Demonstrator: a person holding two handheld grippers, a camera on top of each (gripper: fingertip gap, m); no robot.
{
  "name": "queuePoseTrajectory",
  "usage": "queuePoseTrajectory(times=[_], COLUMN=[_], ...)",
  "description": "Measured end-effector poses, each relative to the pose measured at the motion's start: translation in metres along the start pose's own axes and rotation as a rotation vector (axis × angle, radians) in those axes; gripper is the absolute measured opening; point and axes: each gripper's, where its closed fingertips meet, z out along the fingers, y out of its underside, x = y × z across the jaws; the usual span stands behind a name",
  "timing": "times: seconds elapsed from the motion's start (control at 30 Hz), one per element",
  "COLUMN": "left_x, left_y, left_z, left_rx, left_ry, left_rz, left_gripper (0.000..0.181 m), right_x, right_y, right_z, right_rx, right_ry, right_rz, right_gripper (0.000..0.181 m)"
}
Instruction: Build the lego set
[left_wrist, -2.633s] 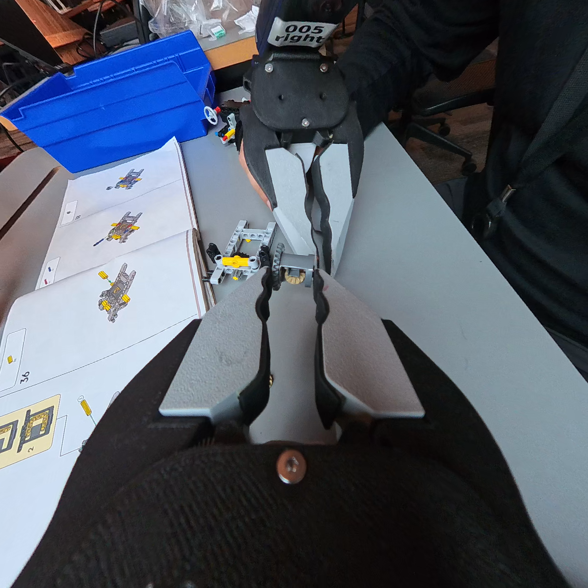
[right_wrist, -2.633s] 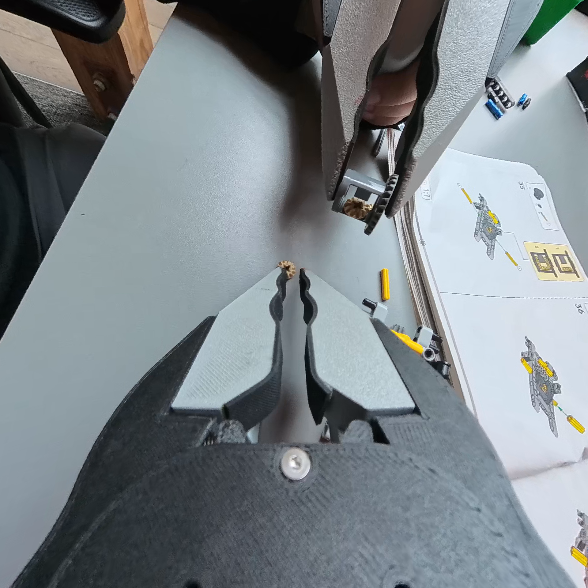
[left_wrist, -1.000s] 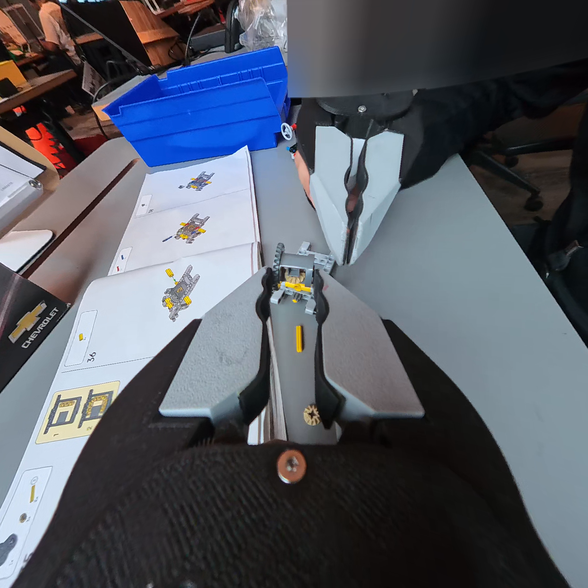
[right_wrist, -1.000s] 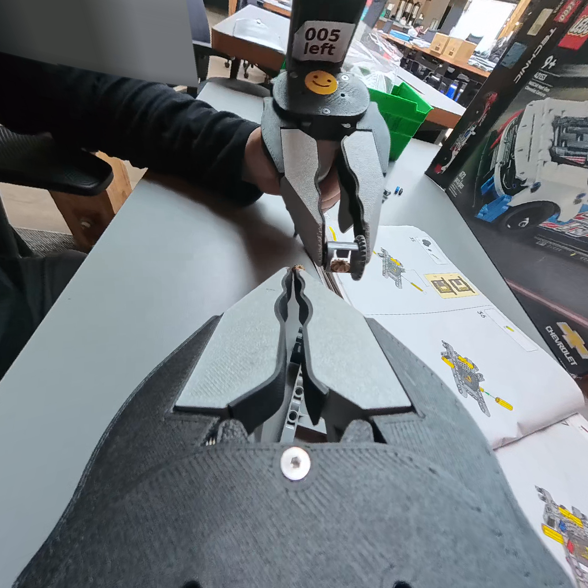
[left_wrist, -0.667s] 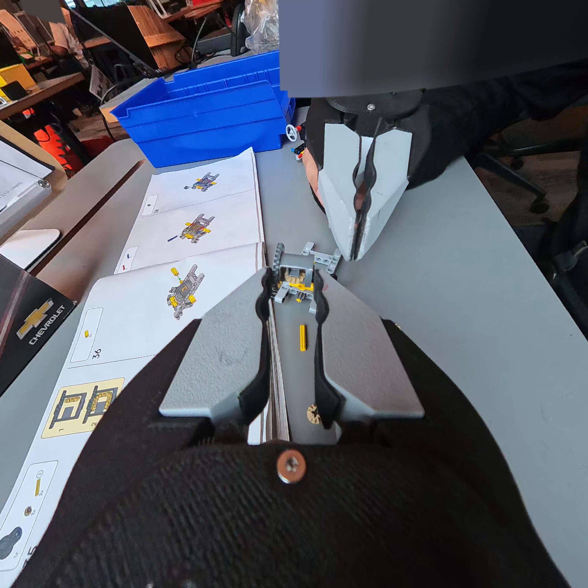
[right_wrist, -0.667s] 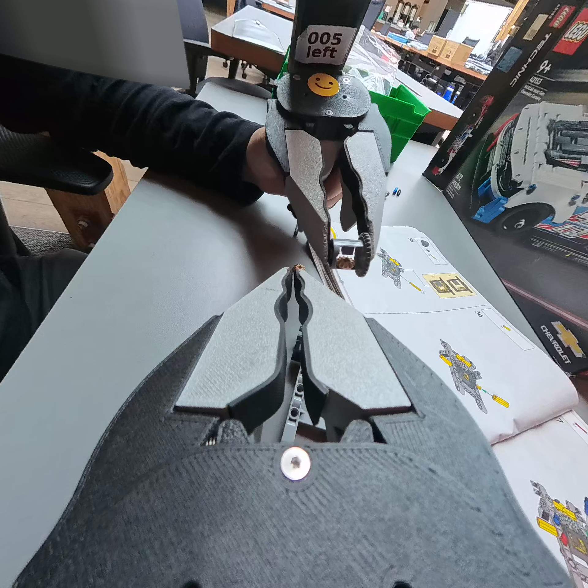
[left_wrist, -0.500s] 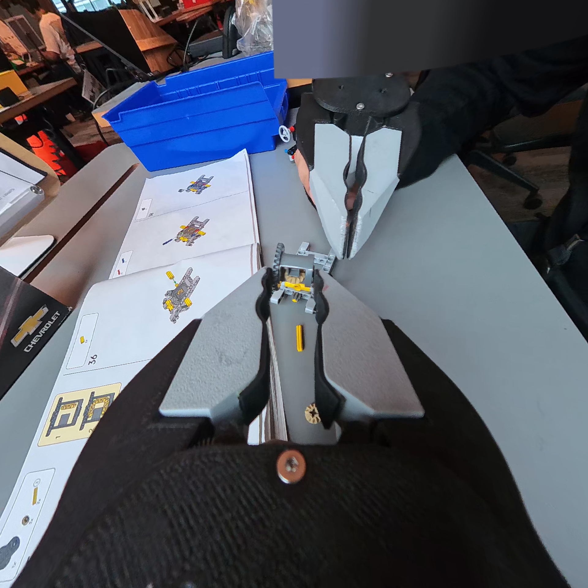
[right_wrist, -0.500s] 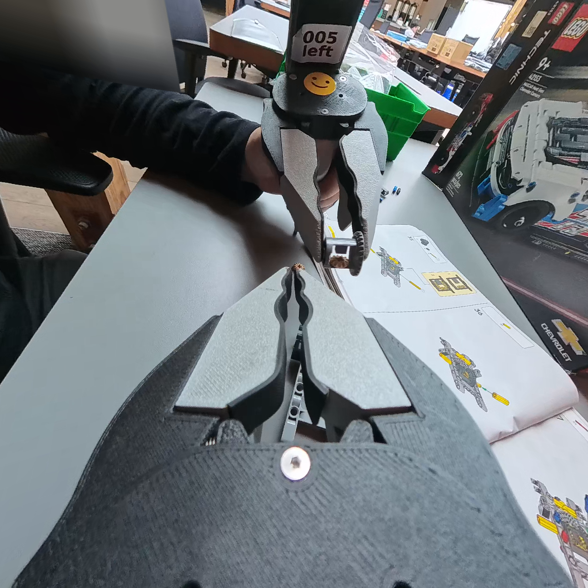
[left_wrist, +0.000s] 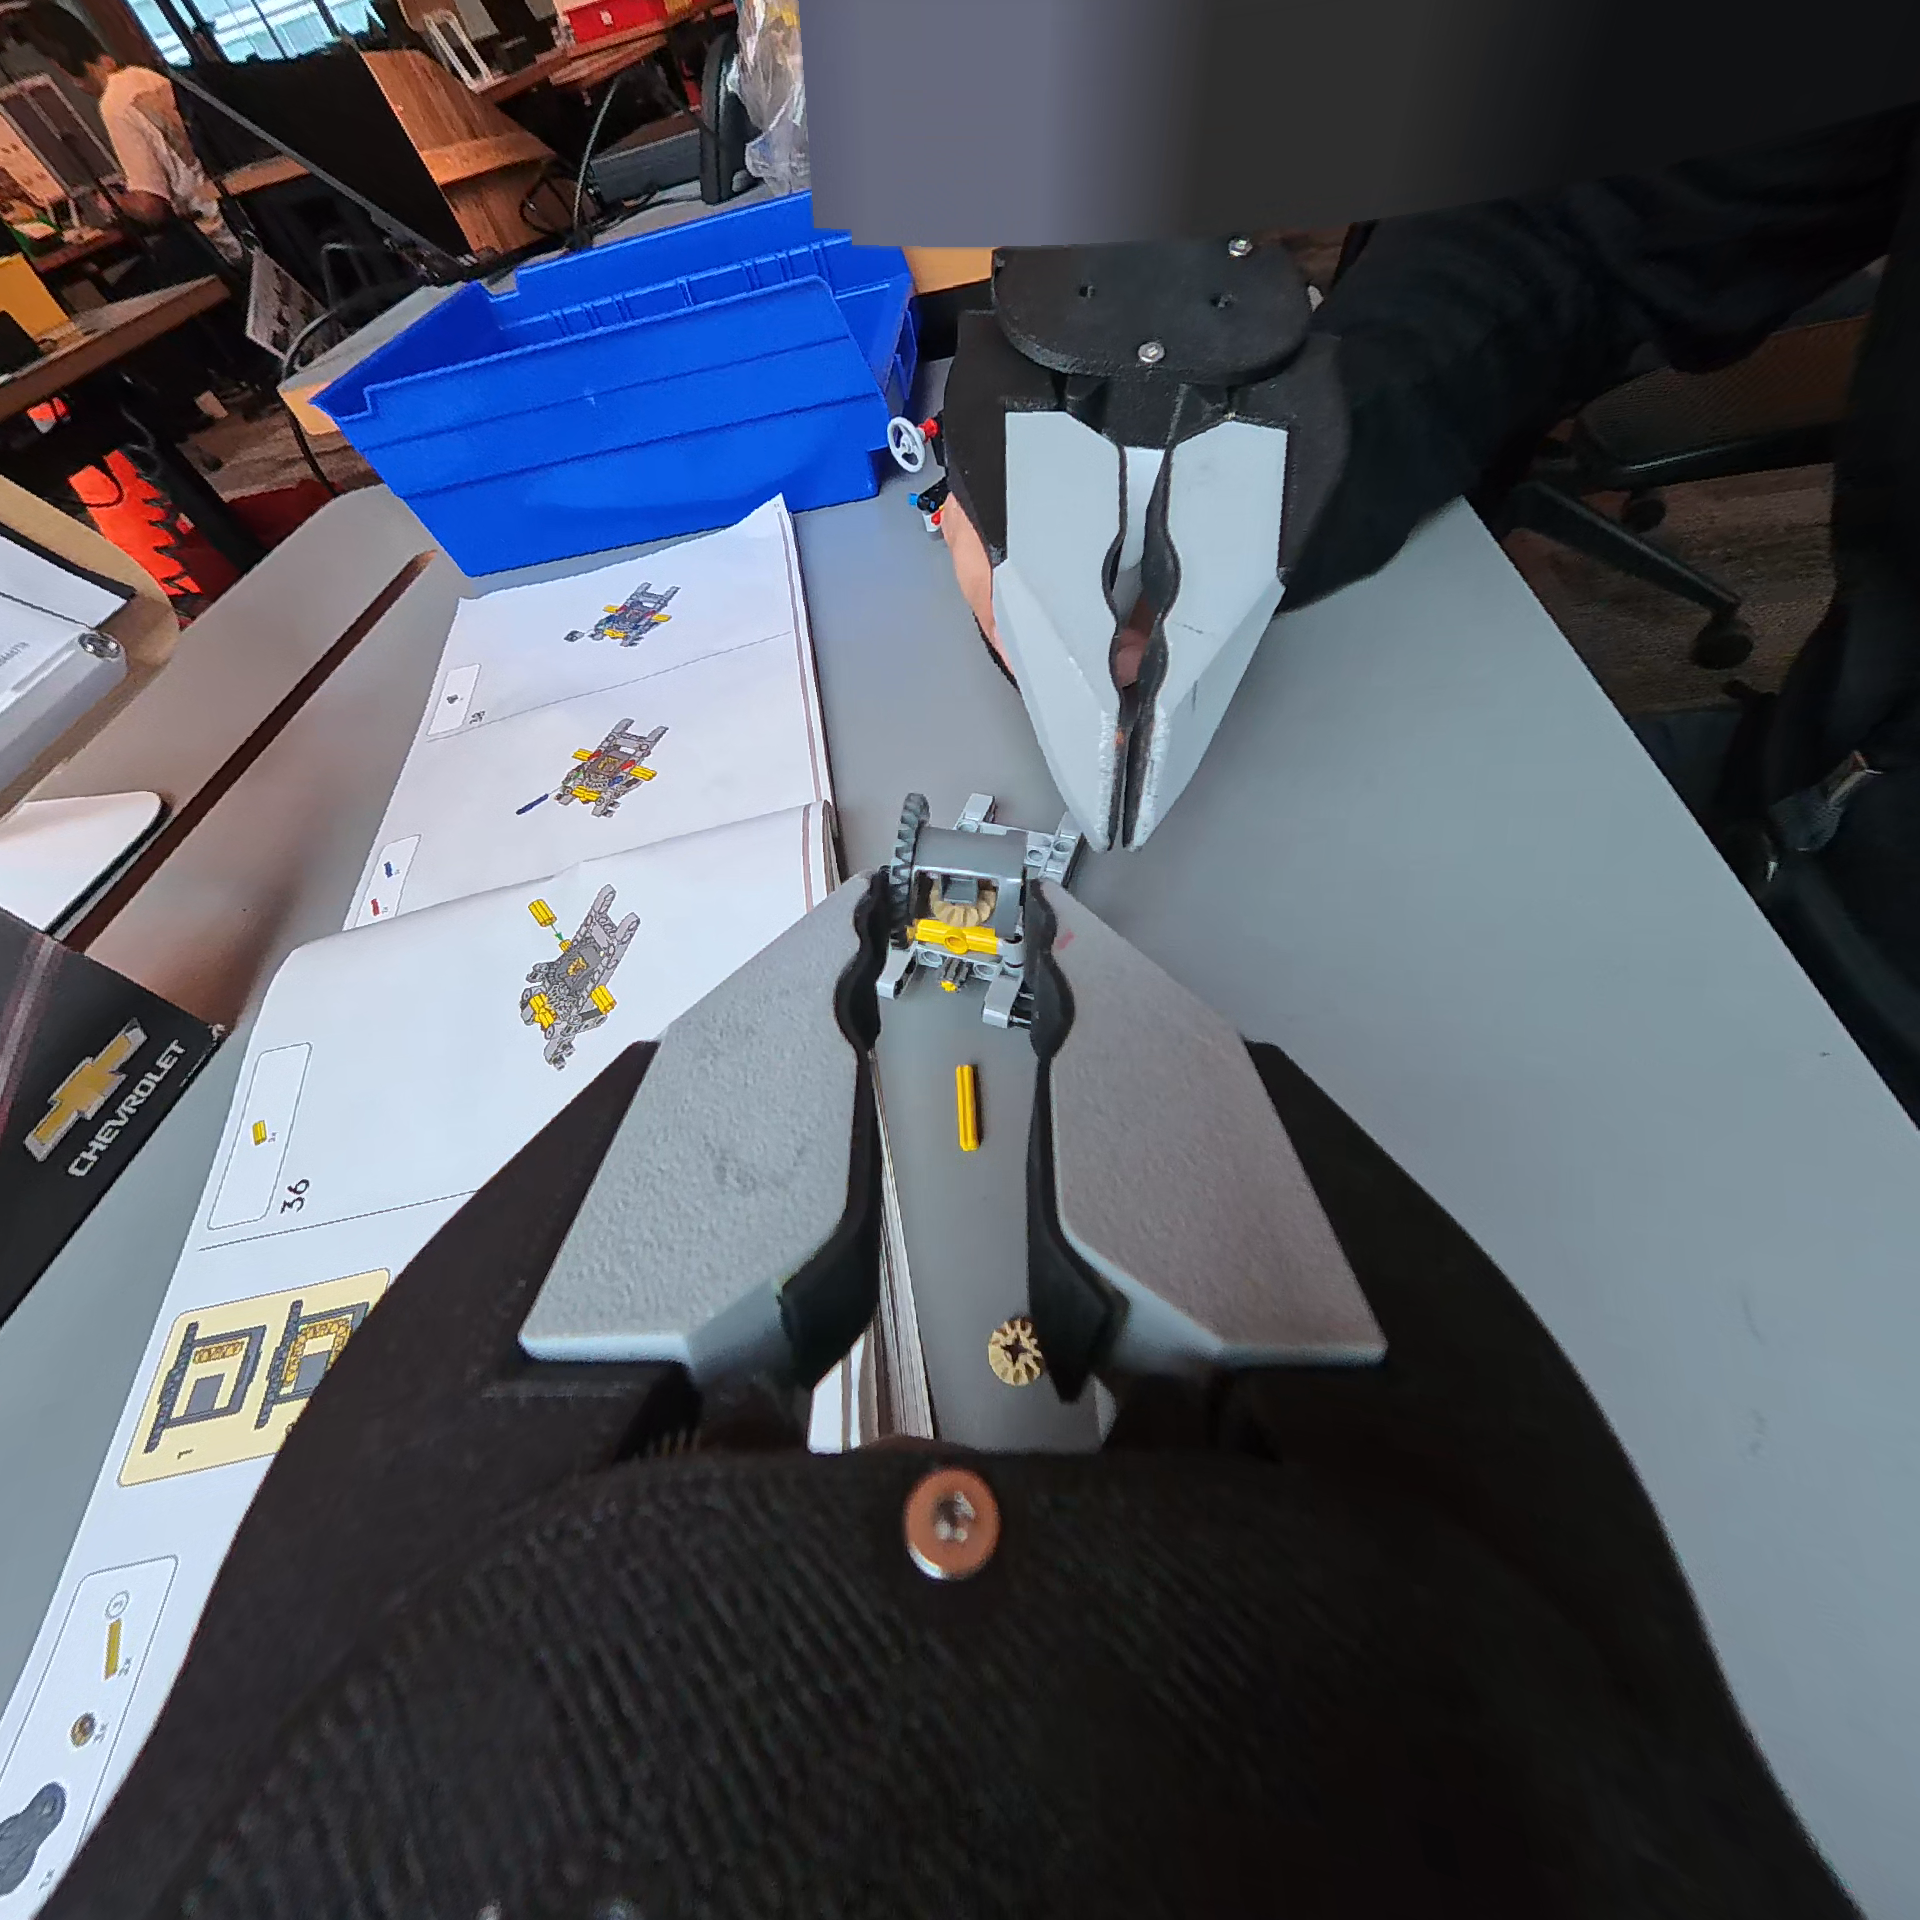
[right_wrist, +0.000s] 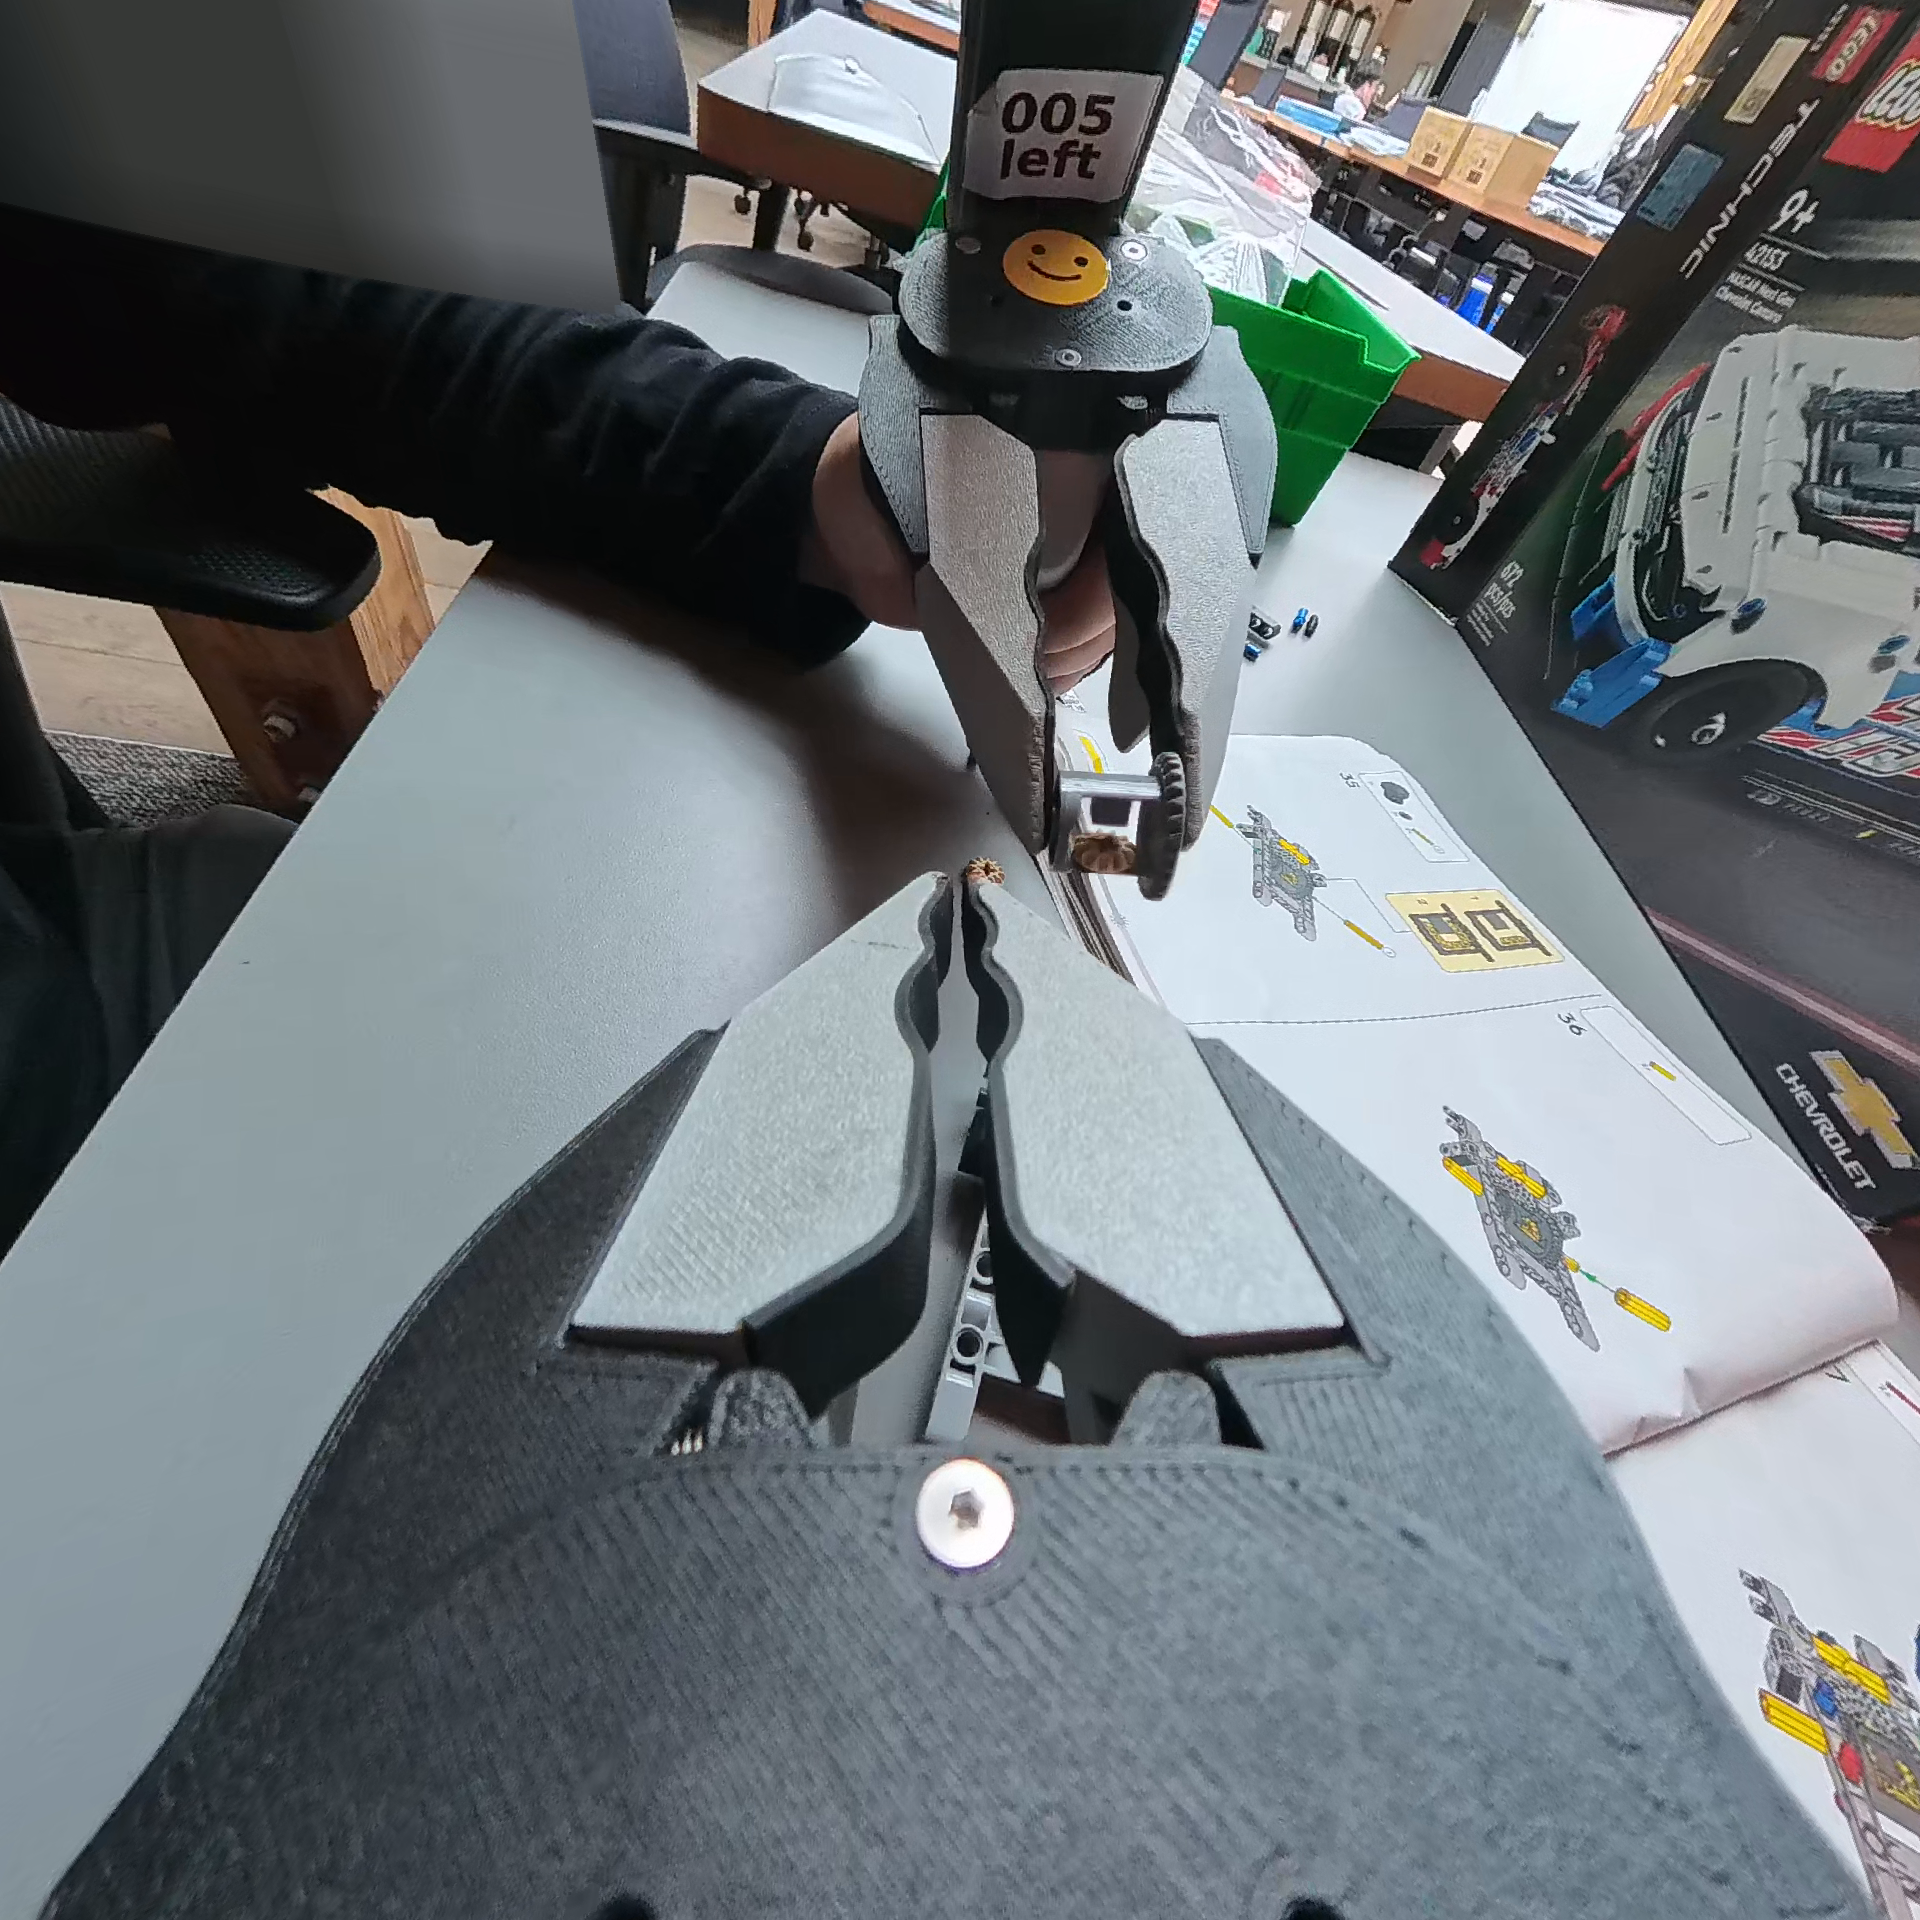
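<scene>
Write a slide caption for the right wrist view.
Right tool pinches a tan gear toward the gear housing in the left tool.

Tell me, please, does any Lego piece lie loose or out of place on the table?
Yes. A tan gear and a yellow axle lie loose on the grey table, below the left gripper. Nothing looks damaged.

Open-plan workshop or lab: rows of wooden-topped work tables (right_wrist: 1455, 223), blue plastic parts bin (left_wrist: 623, 395), green plastic bin (right_wrist: 1314, 374), cardboard boxes (right_wrist: 1475, 156).

— What carries everything?
— A grey table (left_wrist: 1455, 1039).
— And directly on it?
— An open instruction booklet (left_wrist: 623, 727), blue bin (left_wrist: 623, 416), yellow axle (left_wrist: 967, 1107), tan gear (left_wrist: 1014, 1351), grey frame assembly (left_wrist: 1023, 847).
</scene>
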Motion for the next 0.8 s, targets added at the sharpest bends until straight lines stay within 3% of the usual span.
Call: queuePoseTrajectory(times=[0.17, 0.43, 0.8], left_x=[0.011, 0.014, 0.018], left_y=[-0.002, -0.031, -0.023], left_z=[-0.002, -0.026, -0.021], left_rx=[0.018, 0.242, 0.197], left_ry=[0.07, 0.173, 0.193], left_rz=[0.015, -0.058, -0.056], left_gripper=[0.023, 0.023, 0.023], right_x=[0.0, -0.001, -0.005], right_y=[0.0, -0.001, -0.003], right_z=[0.0, 0.0, -0.002], right_rx=[0.001, -0.001, 0.005], right_ry=[0.001, 0.0, -0.003], right_rz=[-0.003, -0.01, -0.021], right_gripper=[0.0, 0.0, 0.0])
